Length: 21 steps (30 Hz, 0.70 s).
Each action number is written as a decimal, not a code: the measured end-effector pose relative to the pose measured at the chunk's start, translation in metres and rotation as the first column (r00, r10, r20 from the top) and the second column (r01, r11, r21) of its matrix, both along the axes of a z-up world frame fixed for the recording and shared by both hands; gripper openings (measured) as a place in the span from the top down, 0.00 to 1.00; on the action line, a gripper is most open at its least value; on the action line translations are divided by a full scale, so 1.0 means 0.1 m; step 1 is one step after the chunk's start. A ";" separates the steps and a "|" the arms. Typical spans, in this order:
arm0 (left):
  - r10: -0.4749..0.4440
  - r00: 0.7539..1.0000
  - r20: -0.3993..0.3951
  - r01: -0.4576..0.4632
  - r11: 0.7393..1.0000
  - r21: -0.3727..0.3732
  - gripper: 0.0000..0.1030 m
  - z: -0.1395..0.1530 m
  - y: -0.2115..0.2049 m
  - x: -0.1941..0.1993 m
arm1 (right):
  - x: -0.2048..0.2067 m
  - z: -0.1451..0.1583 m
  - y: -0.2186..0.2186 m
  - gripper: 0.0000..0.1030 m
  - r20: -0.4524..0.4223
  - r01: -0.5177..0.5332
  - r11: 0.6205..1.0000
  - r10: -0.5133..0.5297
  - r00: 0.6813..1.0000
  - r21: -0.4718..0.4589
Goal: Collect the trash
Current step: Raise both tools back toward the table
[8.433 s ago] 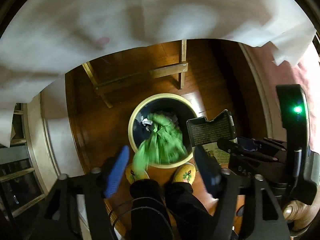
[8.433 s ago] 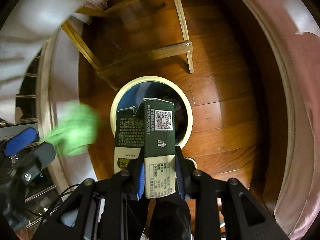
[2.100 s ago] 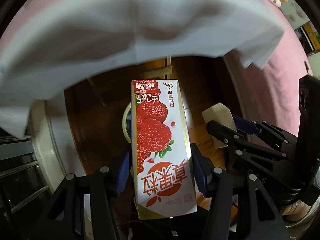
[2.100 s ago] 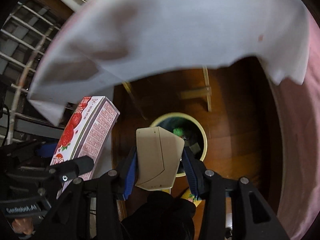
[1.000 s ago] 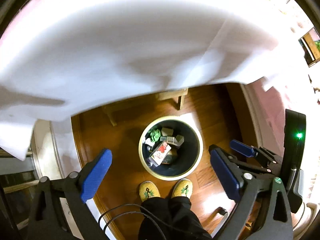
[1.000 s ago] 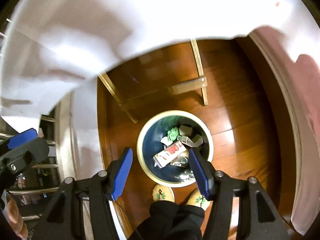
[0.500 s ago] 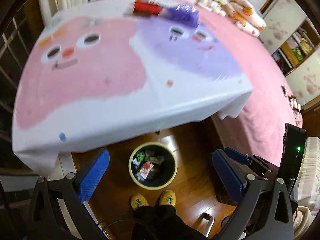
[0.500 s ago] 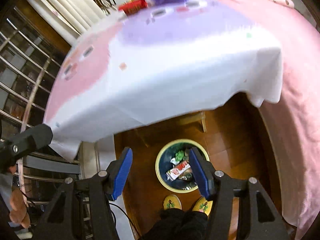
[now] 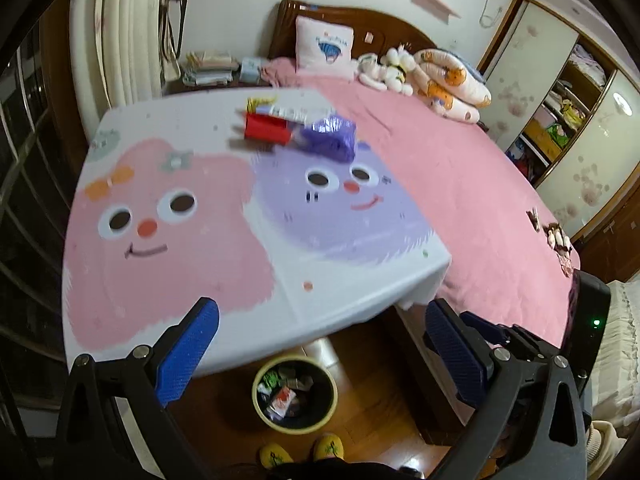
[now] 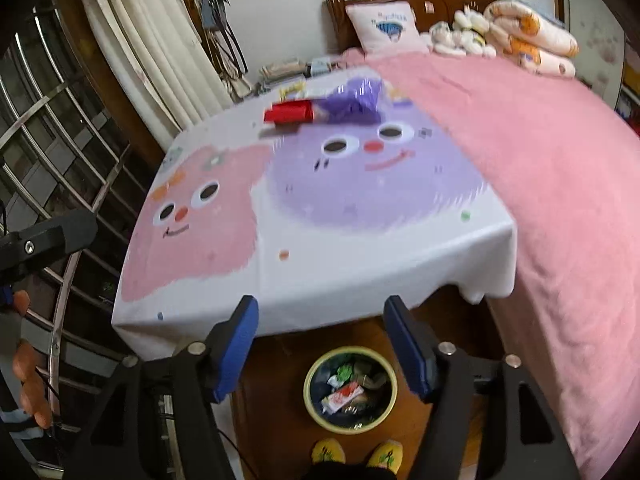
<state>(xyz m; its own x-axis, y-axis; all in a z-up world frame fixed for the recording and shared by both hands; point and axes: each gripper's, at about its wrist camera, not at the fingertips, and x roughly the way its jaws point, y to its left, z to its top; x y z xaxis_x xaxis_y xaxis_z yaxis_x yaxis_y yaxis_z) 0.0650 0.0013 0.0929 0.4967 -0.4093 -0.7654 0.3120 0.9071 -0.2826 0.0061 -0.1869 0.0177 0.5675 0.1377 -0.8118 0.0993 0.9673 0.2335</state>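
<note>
Both grippers are hanging empty above the near edge of the surface draped in a white cloth printed with a pink and a purple cartoon face (image 9: 280,216), angled down over it. The left gripper (image 9: 320,344) is showing its blue-padded fingers (image 9: 188,350) spread wide with nothing between them. The right gripper (image 10: 322,348) has just been opening its fingers (image 10: 236,354) further, and they too are standing apart around empty air.

Directly below, on the wooden floor just in front of the person's yellow slippers (image 10: 356,452), the round dark waste bin with a pale yellow rim (image 10: 350,390) is sitting half tucked under the cloth's overhang, probably so that trash can be dropped straight down from the edge. It is already holding a red-and-white strawberry drink carton (image 10: 342,396), a crumpled green wrapper (image 10: 344,370) and other scraps.

The remaining trash is lying in a cluster at the far side of the surface, well apart from both grippers: a red cardboard tube or box lying on its side (image 9: 266,132), a crumpled purple plastic bag (image 9: 330,138) touching it, and some yellow-and-white packets (image 9: 280,108) behind. Motion blur is smearing these, so their exact shapes cannot be told. Judging by the empty, spread fingers, the next step is a reach across the cloth for that pile.
</note>
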 end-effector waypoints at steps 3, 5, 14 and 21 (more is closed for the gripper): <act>-0.001 1.000 0.023 0.001 1.000 0.003 0.01 0.12 0.03 0.10 | 0.10 0.14 -0.01 0.34 0.034 0.001 1.000 0.000 0.999 -0.025; 0.001 1.000 0.025 -0.001 1.000 0.010 0.01 0.16 0.04 0.18 | 0.20 0.20 -0.03 0.33 0.051 -0.004 0.999 0.006 0.999 -0.044; 0.141 0.990 0.028 -0.143 0.985 0.092 0.01 0.11 0.05 0.78 | 0.95 0.16 -0.18 0.28 0.056 -0.073 0.992 0.079 0.995 -0.106; 0.232 0.971 -0.055 -0.224 0.968 0.115 0.01 -0.14 -0.08 1.56 | 1.97 -0.02 -0.59 0.26 0.053 -0.201 0.968 0.211 0.976 -0.149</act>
<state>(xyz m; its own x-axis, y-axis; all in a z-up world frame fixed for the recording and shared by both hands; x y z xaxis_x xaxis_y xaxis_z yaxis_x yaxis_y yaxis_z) 0.2208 -0.0068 0.0793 0.5130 -0.2049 -0.8336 0.0771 0.9782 -0.1929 0.2028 -0.2456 0.0155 0.5937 0.1434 -0.7918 -0.1168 0.9889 0.0915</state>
